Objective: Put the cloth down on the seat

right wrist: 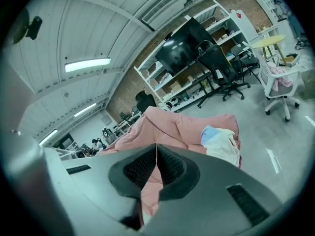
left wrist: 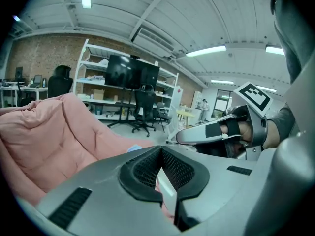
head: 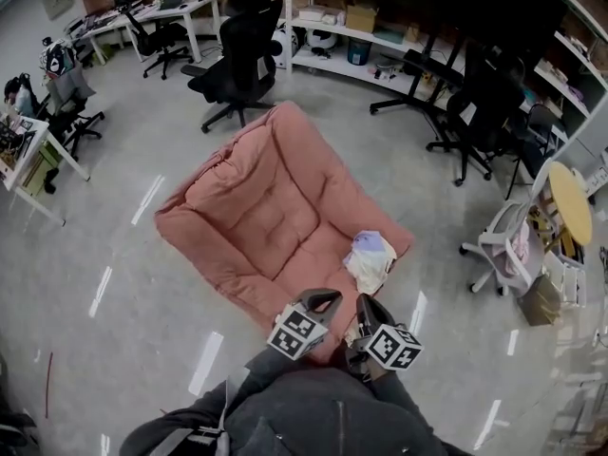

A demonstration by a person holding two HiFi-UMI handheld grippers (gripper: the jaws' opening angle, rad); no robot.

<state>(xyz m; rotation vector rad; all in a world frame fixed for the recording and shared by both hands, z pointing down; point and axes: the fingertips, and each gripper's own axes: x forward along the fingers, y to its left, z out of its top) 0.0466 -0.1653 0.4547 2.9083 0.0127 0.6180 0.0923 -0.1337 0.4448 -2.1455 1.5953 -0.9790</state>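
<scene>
The cloth (head: 370,257), white with a pale blue-lilac patch, lies crumpled on the front right arm of the pink padded floor seat (head: 256,207). Both grippers hover close to my body at the seat's near edge, apart from the cloth. My left gripper (head: 323,298) is shut with nothing between its jaws, and so is my right gripper (head: 367,302). The left gripper view has its jaws (left wrist: 161,148) meeting, the seat (left wrist: 44,141) to the left and the right gripper (left wrist: 183,136) beside. Past the shut jaws (right wrist: 156,145), the right gripper view shows the cloth (right wrist: 221,141) on the seat (right wrist: 172,124).
A black office chair (head: 237,60) stands behind the seat, another (head: 475,112) to the back right. Shelving (head: 361,17) lines the far wall. A white chair (head: 503,245) and a round yellow table (head: 570,202) stand at the right; desks (head: 19,150) at the left.
</scene>
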